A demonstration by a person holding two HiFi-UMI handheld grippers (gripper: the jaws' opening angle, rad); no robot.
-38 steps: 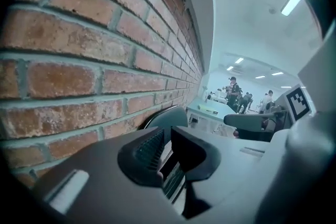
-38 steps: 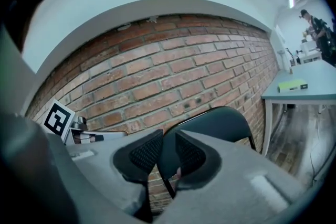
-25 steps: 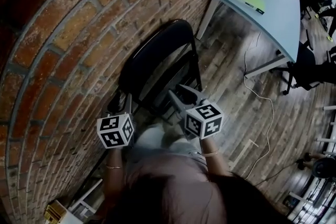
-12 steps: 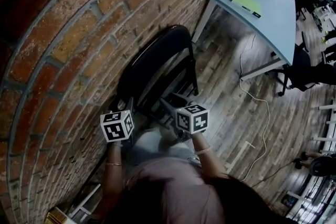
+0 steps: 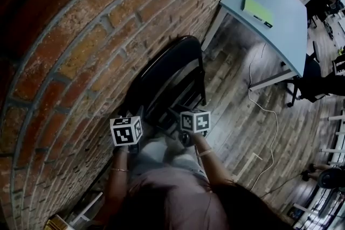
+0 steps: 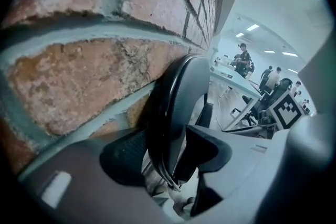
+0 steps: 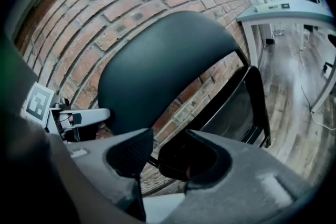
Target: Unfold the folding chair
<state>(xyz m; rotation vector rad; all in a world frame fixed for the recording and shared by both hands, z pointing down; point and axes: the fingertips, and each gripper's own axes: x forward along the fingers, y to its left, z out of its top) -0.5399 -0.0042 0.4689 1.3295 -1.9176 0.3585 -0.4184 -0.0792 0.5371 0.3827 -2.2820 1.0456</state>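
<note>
- Left gripper [image 6: 168, 157]: jaws spread wide and have just been opening. The rounded edge of the folded chair [image 5: 167, 70] stands between them. No pinch; I cannot tell whether the 9 o'clock pad brushes the edge.
- Right gripper [image 7: 160, 161]: jaws also spread and have just been opening. A thin black tube of the chair frame crosses the gap between the pads, and neither pad clamps it.
- Chair: still folded flat, leaning upright against the brick wall [image 5: 81, 51]. In the head view it sits at 12 o'clock of both grippers, with the backrest on top and the frame legs running down toward 5 o'clock.
- Edges: the wall lies close along the chair's 9 o'clock side, and the left gripper view shows brick just beside the backrest edge. Little room on that side.
- Open room: bare wooden floor [image 5: 237, 116] from 2 to 5 o'clock of the chair.
- A grey table [image 5: 288, 27] stands at 1 o'clock, its near leg close to the chair's top corner and apart from it.
</note>
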